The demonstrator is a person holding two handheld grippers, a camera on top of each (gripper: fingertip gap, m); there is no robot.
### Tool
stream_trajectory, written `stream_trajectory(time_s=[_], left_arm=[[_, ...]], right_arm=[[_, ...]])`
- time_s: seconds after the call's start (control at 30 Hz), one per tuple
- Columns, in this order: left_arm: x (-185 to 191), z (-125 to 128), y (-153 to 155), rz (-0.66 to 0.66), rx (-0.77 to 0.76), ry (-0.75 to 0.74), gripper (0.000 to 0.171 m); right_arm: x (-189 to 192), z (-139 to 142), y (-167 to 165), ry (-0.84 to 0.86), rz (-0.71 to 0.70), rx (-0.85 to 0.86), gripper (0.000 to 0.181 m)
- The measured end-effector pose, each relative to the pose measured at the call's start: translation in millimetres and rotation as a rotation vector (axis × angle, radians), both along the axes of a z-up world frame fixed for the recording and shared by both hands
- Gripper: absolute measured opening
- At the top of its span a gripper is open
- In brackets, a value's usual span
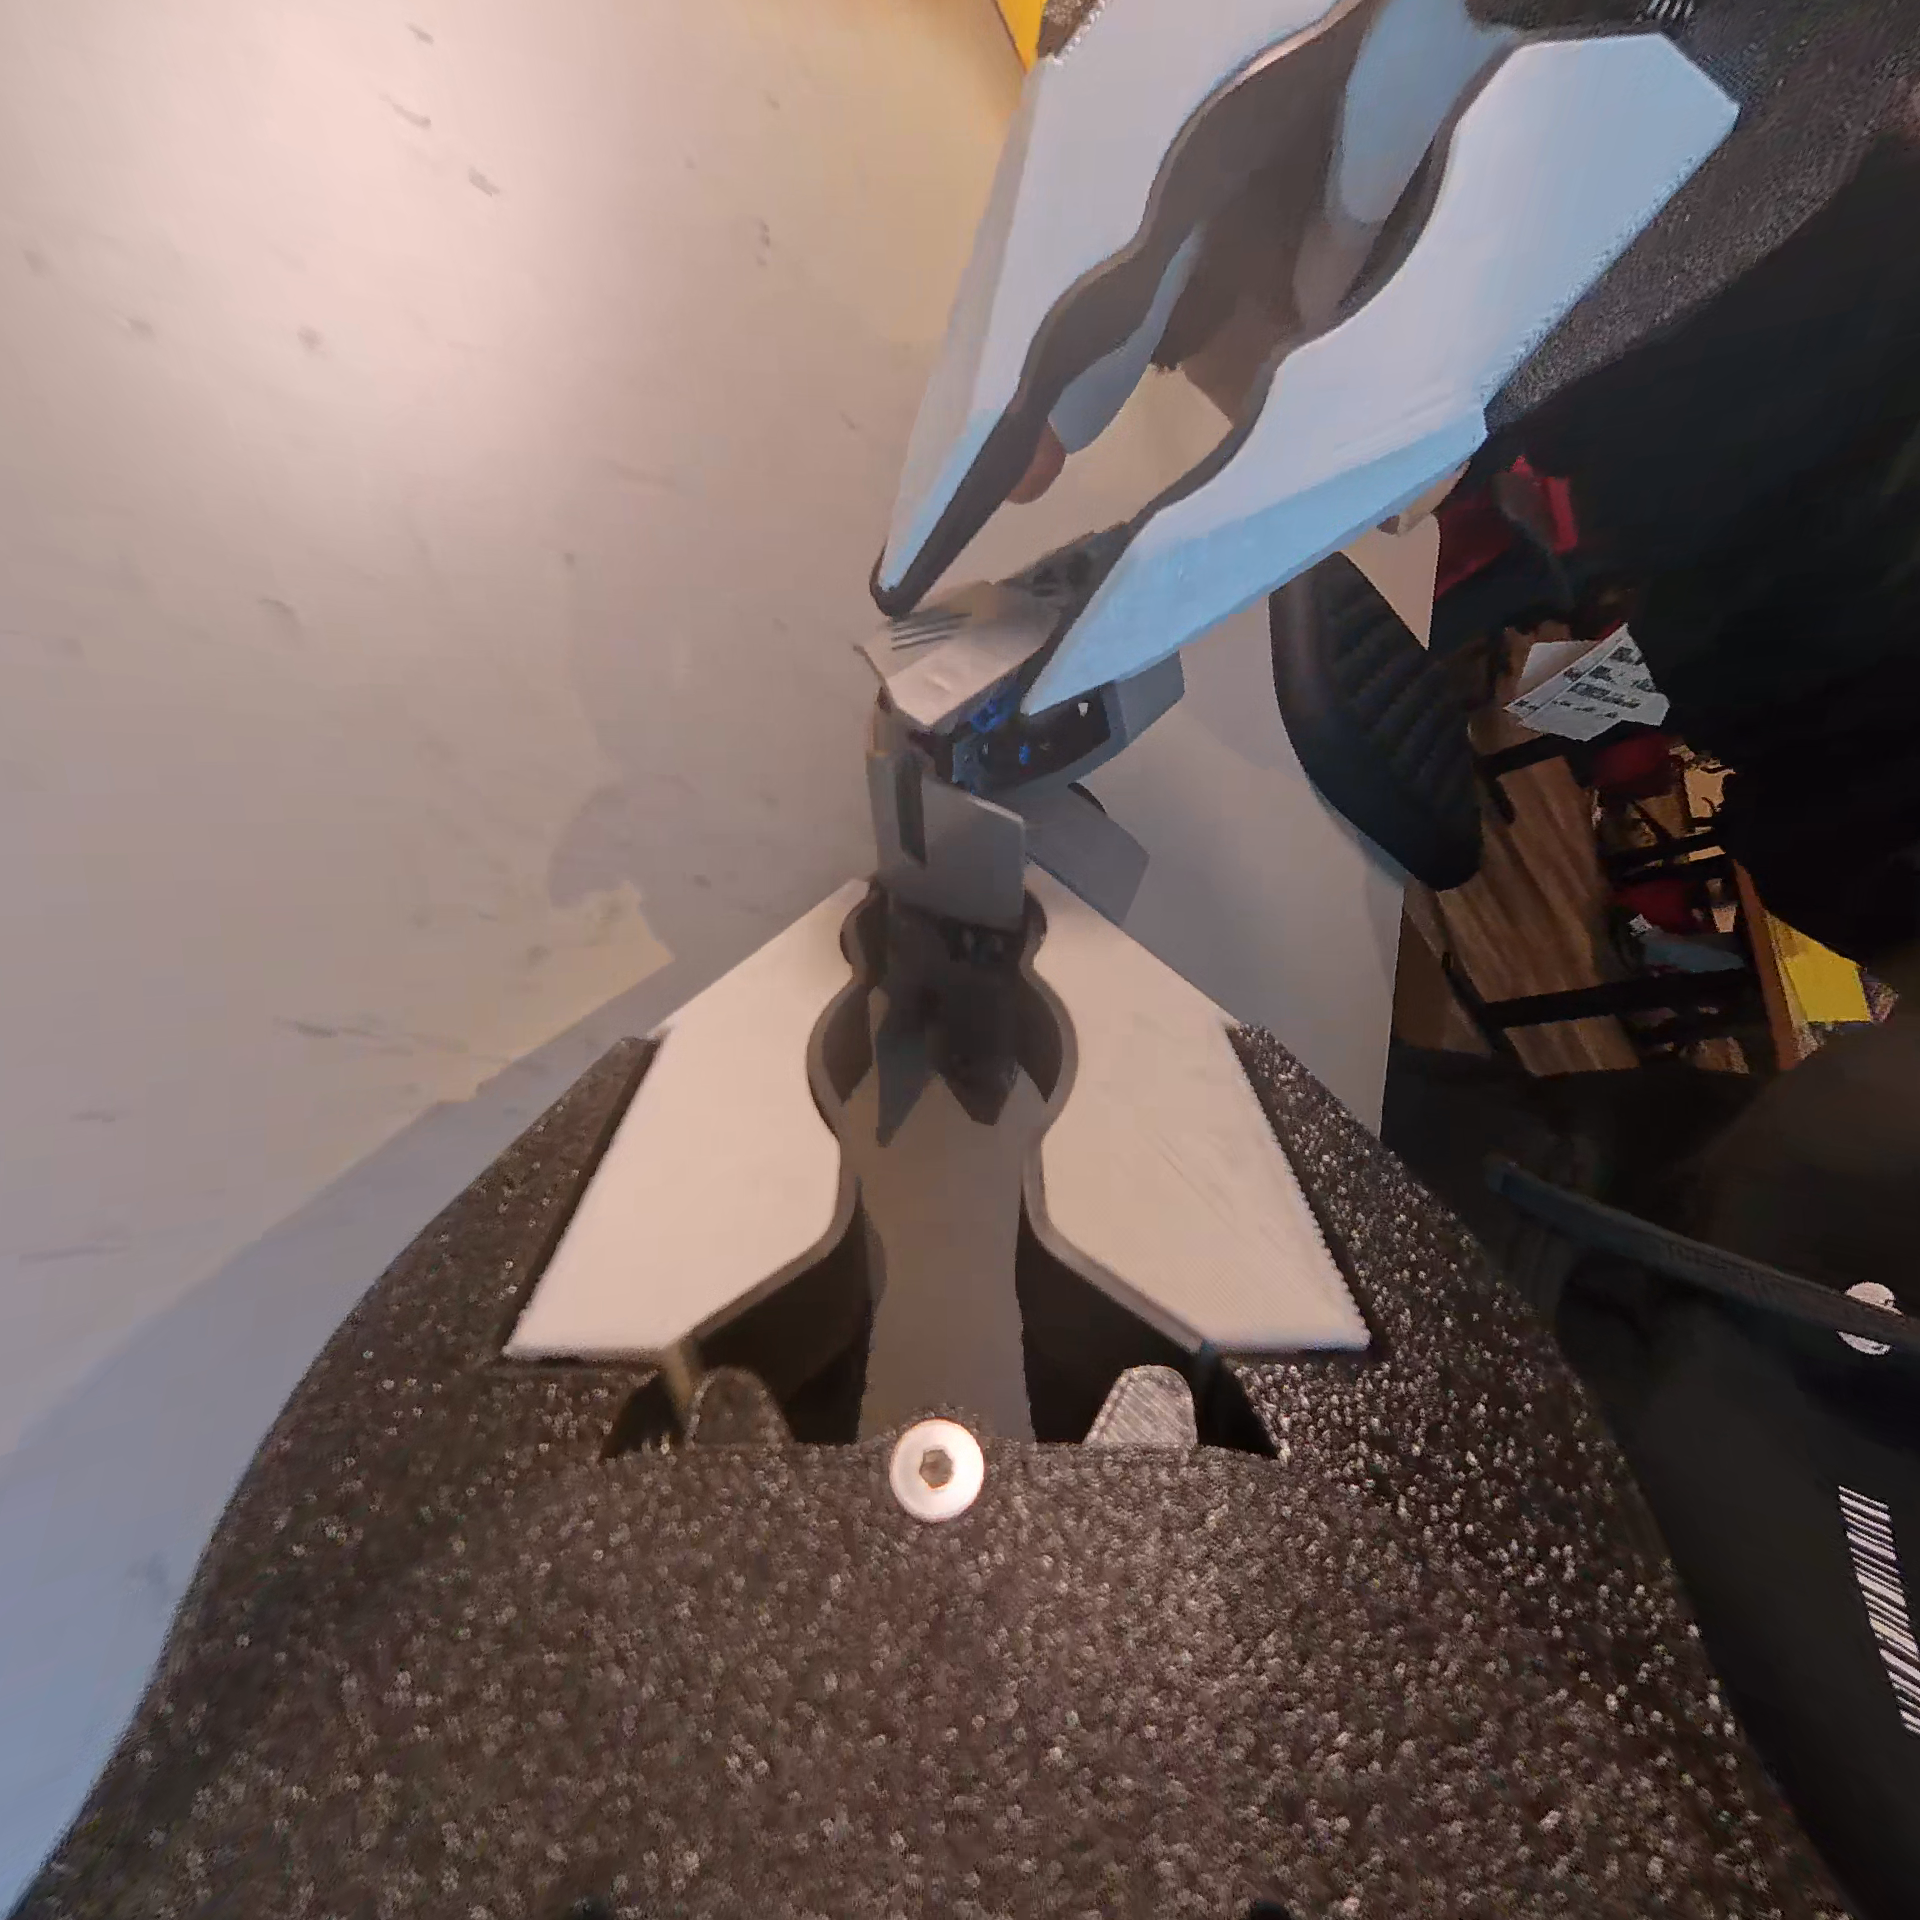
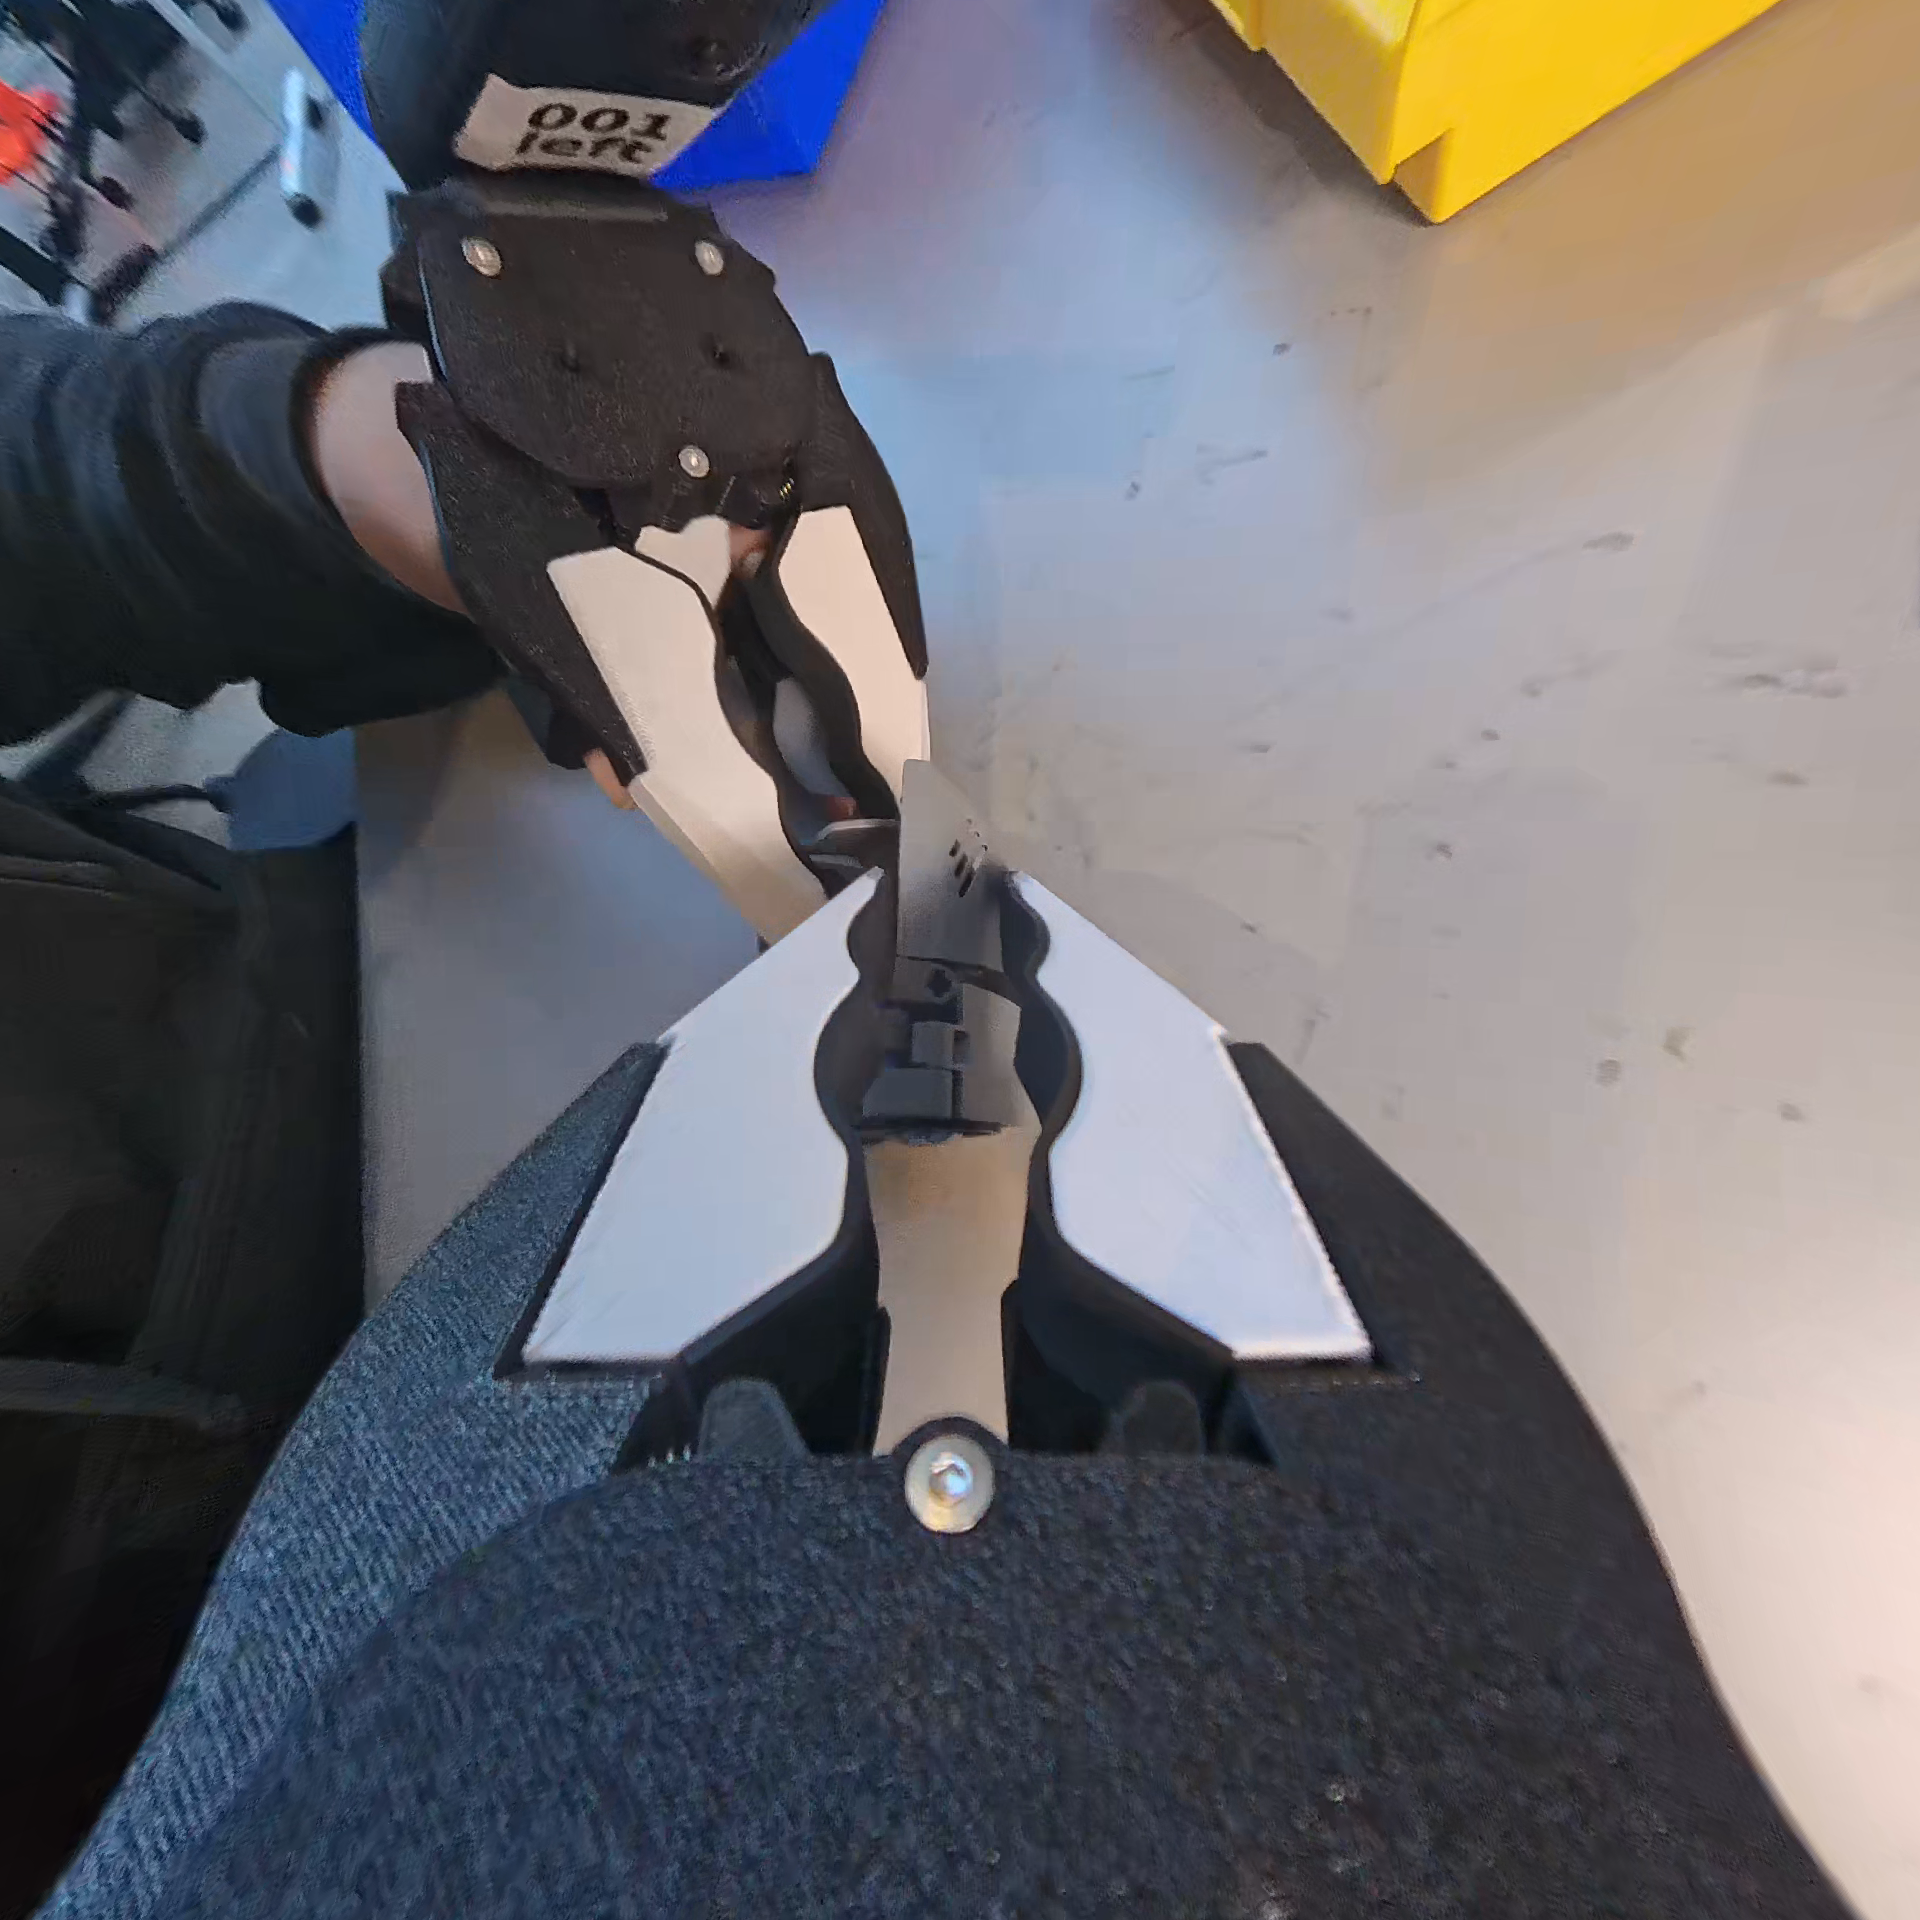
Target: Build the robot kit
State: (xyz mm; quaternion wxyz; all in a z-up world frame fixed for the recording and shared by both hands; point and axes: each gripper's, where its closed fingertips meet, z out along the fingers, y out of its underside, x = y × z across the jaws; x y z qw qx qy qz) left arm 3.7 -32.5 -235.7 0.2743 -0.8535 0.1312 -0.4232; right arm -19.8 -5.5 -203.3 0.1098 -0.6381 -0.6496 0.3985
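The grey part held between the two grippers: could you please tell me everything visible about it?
The grey part looks like printed plastic, built of flat angled panels with slots cut in one face and dark and blue bits inside. It hangs above the pale table, not touching it. The left gripper is shut on its lower end; the right gripper is shut on its slotted upper panel. Its exact shape is unclear.

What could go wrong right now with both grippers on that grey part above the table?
1. The left gripper and right gripper both clamp the small grey printed part from opposite ends; pulling or twisting apart could snap it or strip one grip.
2. The white fingers nearly touch at the part, so they may collide.
3. It looks to be held above the table; a slip would drop it.
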Motion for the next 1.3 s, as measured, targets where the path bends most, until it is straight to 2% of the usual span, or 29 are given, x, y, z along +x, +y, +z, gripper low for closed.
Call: stream_trajectory(time_s=[0.23,0.33,0.4,0.57,0.7,0.8,0.93,1.03,1.1,1.3], left_arm=[[1.6,4.3,0.2,-0.001,0.014,0.002,0.023],[1.8,9.2,1.8,0.003,0.040,0.003,0.026],[0.5,6.6,1.5,0.002,0.058,0.042,0.025],[1.1,4.4,0.5,0.001,0.054,0.021,0.027],[-2.9,10.3,-6.3,-0.044,0.058,0.006,0.043],[-10.7,17.7,-18.3,-0.088,0.074,0.043,0.047],[-7.4,16.0,-46.8,-0.224,0.099,0.115,0.052],[-1.1,1.4,-46.8,-0.247,0.114,0.182,0.051],[2.6,-5.6,-42.2,-0.240,0.136,0.229,0.044],[9.2,-6.3,-40.9,-0.236,0.153,0.229,0.035]], right_arm=[[5.1,3.1,0.8,-0.090,0.056,0.292,0.013],[9.0,-5.4,-6.9,-0.131,0.087,0.231,0.009],[9.6,-10.2,-8.5,-0.118,0.081,0.144,0.009],[12.3,-16.5,-8.6,-0.078,0.030,-0.064,0.009],[14.3,-21.5,-6.1,-0.074,-0.010,-0.054,0.007],[16.2,-19.9,-5.2,-0.068,-0.048,-0.051,0.007],[19.1,-18.8,-3.0,-0.065,-0.092,-0.048,0.007],[20.9,-20.6,-2.1,-0.080,-0.110,-0.046,0.007],[21.4,-21.8,-1.5,-0.090,-0.119,-0.050,0.007],[28.9,-26.3,1.1,-0.127,-0.137,-0.067,0.007]])
